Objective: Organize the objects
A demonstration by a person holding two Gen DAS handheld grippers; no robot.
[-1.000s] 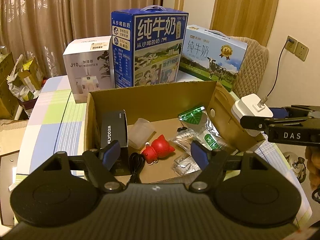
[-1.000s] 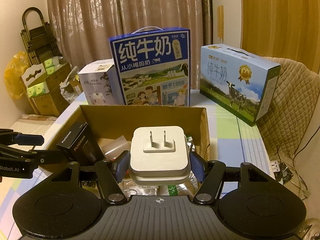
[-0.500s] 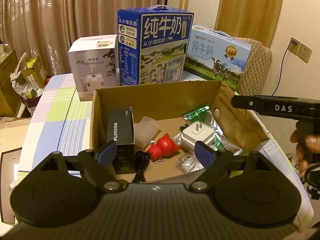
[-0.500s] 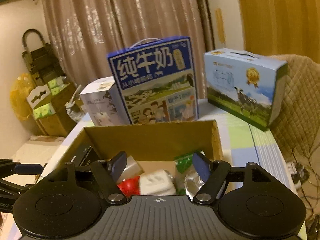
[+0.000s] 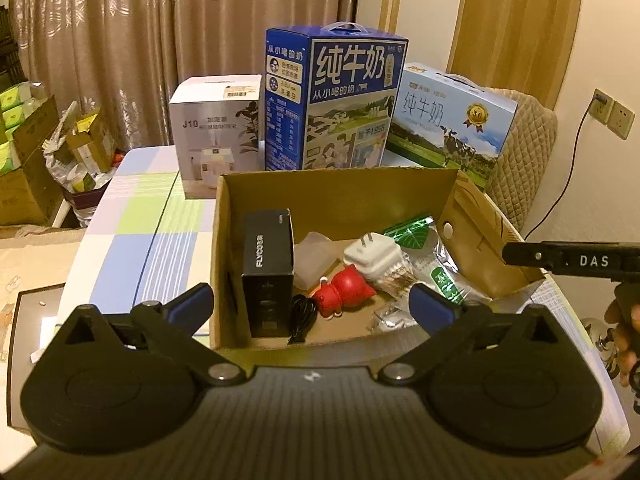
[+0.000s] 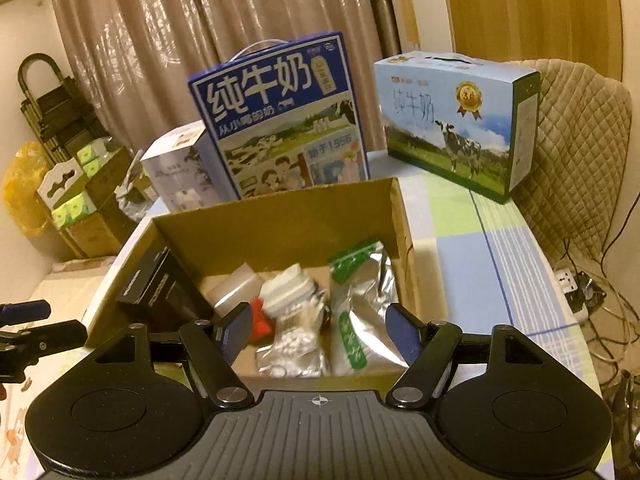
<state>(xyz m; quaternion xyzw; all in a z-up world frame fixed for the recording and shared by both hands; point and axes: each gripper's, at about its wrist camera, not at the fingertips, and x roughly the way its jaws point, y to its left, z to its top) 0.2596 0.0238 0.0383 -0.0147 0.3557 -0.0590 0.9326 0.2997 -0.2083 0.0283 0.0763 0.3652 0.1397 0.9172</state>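
Observation:
An open cardboard box (image 5: 336, 196) stands on the table and holds a white plug adapter (image 5: 372, 256), a red toy (image 5: 344, 288), a black FLYCO box (image 5: 268, 264), a black cable (image 5: 300, 312), a clear cup (image 5: 316, 252) and green foil pouches (image 5: 432, 256). My left gripper (image 5: 310, 300) hovers at the box's near wall; its jaws are opening with nothing between them. My right gripper (image 6: 320, 328) is open and empty above the near right of the box (image 6: 280, 216). The adapter (image 6: 286, 286) lies loose beside the pouches (image 6: 360, 300).
Behind the box stand a white humidifier carton (image 5: 216, 128), a tall blue milk carton (image 5: 340, 100) and a pale blue milk carton (image 5: 452, 120). A quilted chair (image 5: 524, 160) is at the far right. A power strip (image 6: 572, 284) and cords lie on the floor.
The right gripper let go of the white adapter, which dropped into the box beside the red toy. The right gripper then drew back. The left jaws spread wider.

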